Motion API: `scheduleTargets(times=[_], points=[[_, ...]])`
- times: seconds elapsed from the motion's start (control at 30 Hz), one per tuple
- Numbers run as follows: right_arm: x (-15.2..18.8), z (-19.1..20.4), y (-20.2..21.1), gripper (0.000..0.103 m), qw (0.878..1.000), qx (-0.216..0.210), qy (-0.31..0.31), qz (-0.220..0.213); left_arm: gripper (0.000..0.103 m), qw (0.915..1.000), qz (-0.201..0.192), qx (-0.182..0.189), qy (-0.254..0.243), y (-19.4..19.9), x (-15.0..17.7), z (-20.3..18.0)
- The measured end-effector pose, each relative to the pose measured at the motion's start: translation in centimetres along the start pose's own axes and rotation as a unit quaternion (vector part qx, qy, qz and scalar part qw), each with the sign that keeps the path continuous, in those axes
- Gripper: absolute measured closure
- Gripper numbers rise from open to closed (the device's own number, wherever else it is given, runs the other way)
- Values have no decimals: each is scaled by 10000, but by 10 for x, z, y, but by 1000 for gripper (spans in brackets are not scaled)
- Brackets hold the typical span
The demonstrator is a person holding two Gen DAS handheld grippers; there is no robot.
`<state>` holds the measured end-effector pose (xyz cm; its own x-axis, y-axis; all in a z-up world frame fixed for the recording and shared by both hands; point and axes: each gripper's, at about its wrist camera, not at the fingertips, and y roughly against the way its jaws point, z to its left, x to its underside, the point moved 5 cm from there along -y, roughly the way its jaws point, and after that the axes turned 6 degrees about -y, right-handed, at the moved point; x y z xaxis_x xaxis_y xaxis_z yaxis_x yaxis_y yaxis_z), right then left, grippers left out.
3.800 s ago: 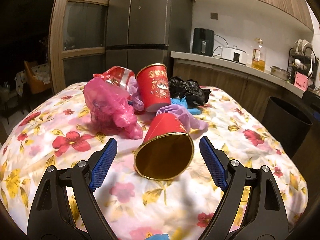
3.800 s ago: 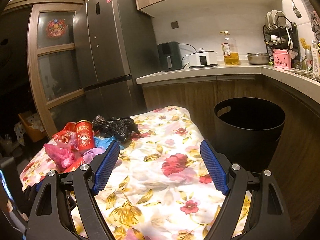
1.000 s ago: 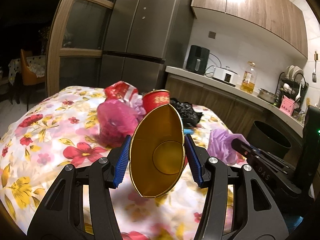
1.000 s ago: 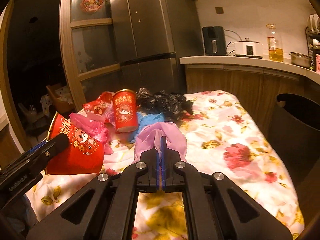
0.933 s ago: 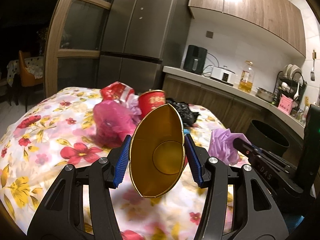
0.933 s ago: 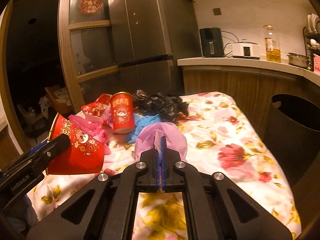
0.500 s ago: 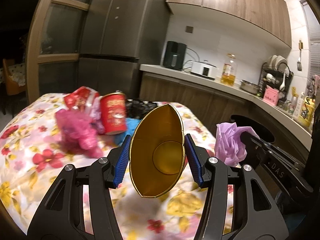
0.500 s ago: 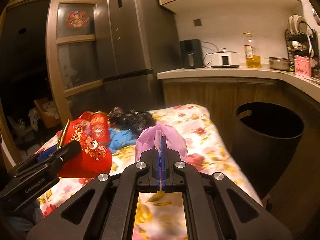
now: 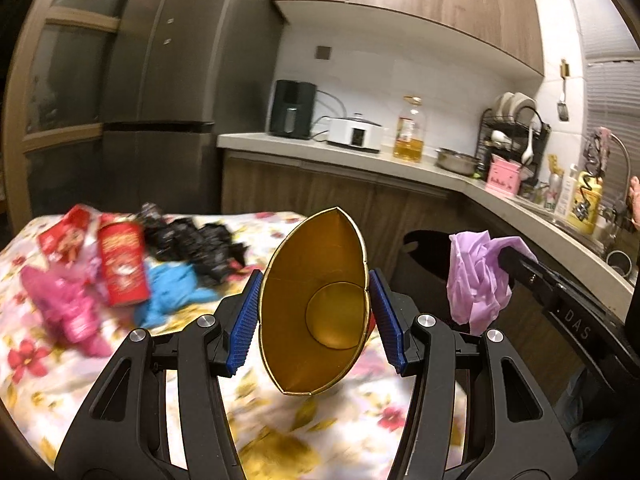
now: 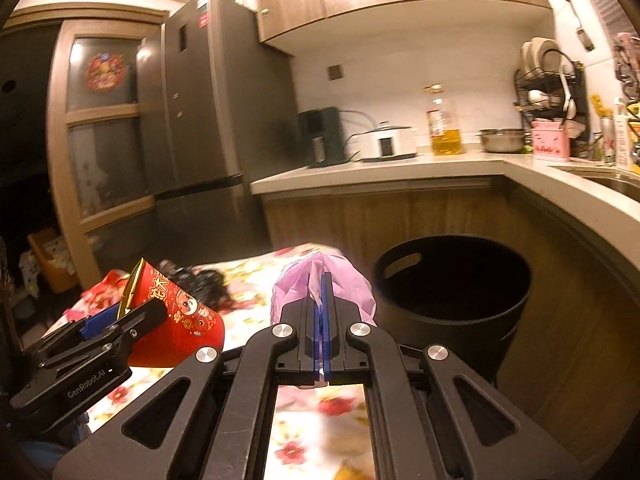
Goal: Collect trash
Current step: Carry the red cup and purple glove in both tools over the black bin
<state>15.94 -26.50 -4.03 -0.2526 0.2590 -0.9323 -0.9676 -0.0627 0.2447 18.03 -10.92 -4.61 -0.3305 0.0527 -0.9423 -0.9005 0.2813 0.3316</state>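
Note:
My left gripper is shut on a red paper cup, squeezed oval, its gold inside facing the camera. The right wrist view shows that cup from the side, held above the table. My right gripper is shut on a crumpled lilac plastic bag, which in the left wrist view hangs as a lilac bundle in front of the black trash bin. That bin stands open just right of the table.
On the floral tablecloth lie another red cup, a pink bag, a blue bag, a black bag and a red wrapper. A wooden counter with appliances runs behind; a fridge stands at the left.
Both grippers have swung rightward and slightly up with their loads. The trash pile has slid to the left of view and the black bin has come closer.

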Motion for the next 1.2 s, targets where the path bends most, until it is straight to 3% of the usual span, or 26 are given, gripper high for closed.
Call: scheduleTargets(times=[0.63, 1.2], points=[[-56, -100, -22, 101, 9919, 1041, -392, -611, 51, 9952, -314, 795, -474, -86, -58, -104], [-64, -135, -55, 101, 9904, 1133, -548, -568, 51, 9923, 70, 1070, -617, -157, -50, -146]])
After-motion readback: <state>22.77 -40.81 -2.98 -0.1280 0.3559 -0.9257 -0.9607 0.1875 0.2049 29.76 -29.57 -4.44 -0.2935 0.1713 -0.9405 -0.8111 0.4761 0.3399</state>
